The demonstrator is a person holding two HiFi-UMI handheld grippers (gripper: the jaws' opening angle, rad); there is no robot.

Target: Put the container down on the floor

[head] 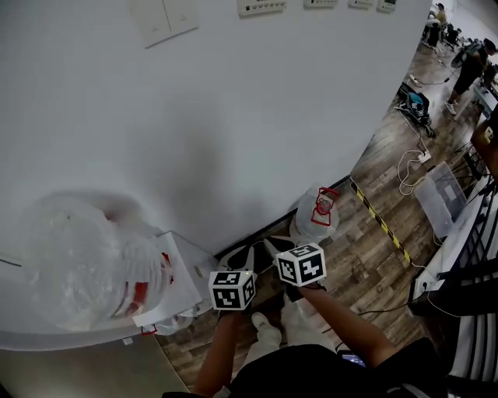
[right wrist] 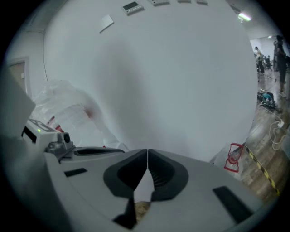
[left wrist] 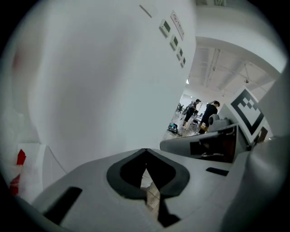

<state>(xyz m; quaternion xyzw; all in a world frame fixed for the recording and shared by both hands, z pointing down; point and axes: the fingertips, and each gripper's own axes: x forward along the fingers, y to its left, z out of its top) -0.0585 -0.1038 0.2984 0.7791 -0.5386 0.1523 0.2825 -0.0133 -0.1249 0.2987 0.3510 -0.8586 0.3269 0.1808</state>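
A clear plastic container with a red handle [head: 315,211] stands on the wood floor against the white wall; in the right gripper view the container [right wrist: 231,158] sits low at the right. A large clear jug [head: 78,264] lies blurred at the left on a white surface. Both grippers are held side by side in front of me, pointing at the wall, apart from the container. My left gripper [head: 240,256] [left wrist: 146,154] has its jaws together with nothing between them. My right gripper [head: 276,247] [right wrist: 147,152] is likewise shut and empty.
White bags with red print [head: 175,276] lie beside the large jug. Yellow-black tape [head: 381,221] runs across the floor along the wall. A clear bin [head: 440,194], cables and people stand at the far right. Switch plates [head: 163,19] hang on the wall.
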